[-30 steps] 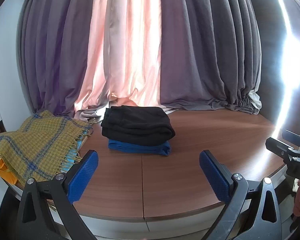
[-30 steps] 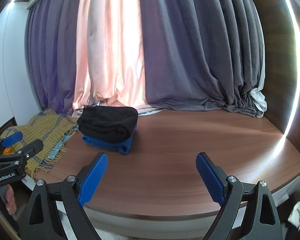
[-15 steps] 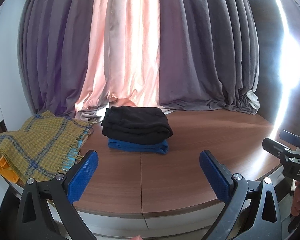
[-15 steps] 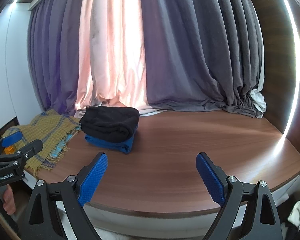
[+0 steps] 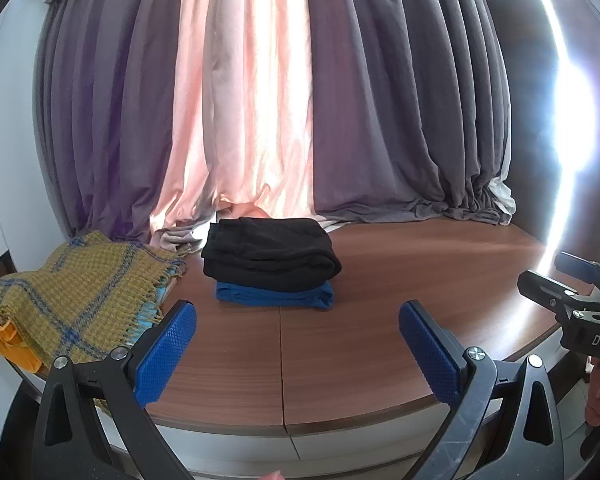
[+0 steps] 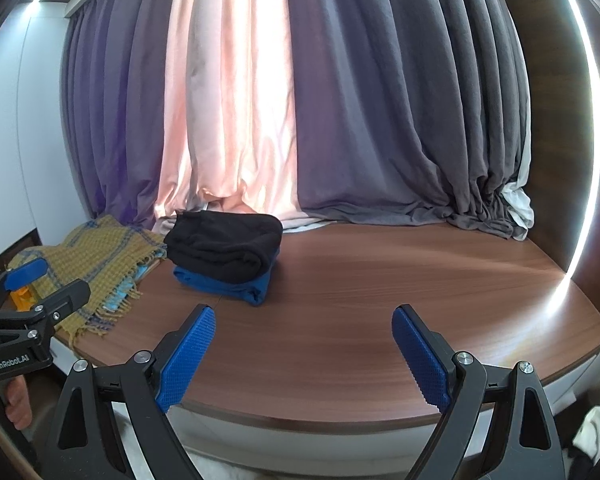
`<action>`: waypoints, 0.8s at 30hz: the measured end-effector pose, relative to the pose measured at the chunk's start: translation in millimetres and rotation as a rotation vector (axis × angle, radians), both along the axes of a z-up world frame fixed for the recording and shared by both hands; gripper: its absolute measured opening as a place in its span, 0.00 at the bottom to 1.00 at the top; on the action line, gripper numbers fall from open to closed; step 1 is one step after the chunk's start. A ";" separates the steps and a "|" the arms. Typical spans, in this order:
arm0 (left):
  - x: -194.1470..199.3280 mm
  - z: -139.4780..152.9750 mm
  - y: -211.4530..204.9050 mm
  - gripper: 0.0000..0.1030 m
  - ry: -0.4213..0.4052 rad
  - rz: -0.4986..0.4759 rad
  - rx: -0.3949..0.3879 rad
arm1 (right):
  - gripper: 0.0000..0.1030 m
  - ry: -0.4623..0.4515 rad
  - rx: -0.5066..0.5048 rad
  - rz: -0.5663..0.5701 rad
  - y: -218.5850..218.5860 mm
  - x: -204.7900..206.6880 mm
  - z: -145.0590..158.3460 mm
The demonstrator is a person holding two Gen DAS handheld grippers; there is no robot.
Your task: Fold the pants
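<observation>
Two folded garments are showing in the left wrist view: black pants (image 5: 270, 252) are lying stacked on a blue folded garment (image 5: 276, 296), near the back edge of the wooden table (image 5: 380, 320), left of its middle. A mustard plaid blanket (image 5: 76, 304) is draping over the table's left edge, an orange item (image 5: 14, 350) peeking out beneath it. Grey and pink curtains (image 5: 260, 100) are hanging behind. The left gripper (image 5: 298, 354) is hovering over the front edge, jaws released and wide, nothing between them. The right gripper (image 5: 572, 292) is entering at the right edge.

In the right wrist view, the black pants (image 6: 224, 246) are sitting on the blue garment (image 6: 228, 286) toward the back left corner of the table (image 6: 380, 300), just beside the blanket (image 6: 96, 264). The right gripper (image 6: 304, 354) is hovering above the front edge, jaws released, empty. The left gripper (image 6: 32, 292) is showing at the left, jaws parted.
</observation>
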State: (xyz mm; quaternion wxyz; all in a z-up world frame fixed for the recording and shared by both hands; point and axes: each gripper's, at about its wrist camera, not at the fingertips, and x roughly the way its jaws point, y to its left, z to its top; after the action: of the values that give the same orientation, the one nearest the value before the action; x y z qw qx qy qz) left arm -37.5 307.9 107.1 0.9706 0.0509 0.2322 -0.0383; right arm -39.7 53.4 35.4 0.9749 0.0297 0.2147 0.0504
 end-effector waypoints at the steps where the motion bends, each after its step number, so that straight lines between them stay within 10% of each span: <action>1: -0.6 0.3 0.0 1.00 -0.001 0.002 0.000 | 0.88 0.000 0.000 0.000 -0.1 0.3 -0.1; 24: -4.3 -1.5 -2.6 1.00 -0.003 0.005 0.002 | 0.88 0.002 0.000 0.000 1.8 -1.6 -0.6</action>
State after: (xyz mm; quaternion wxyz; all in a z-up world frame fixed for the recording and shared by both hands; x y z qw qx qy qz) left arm -41.8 305.2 105.6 0.9710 0.0513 0.2309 -0.0358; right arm -41.3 55.2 34.8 0.9747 0.0296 0.2157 0.0503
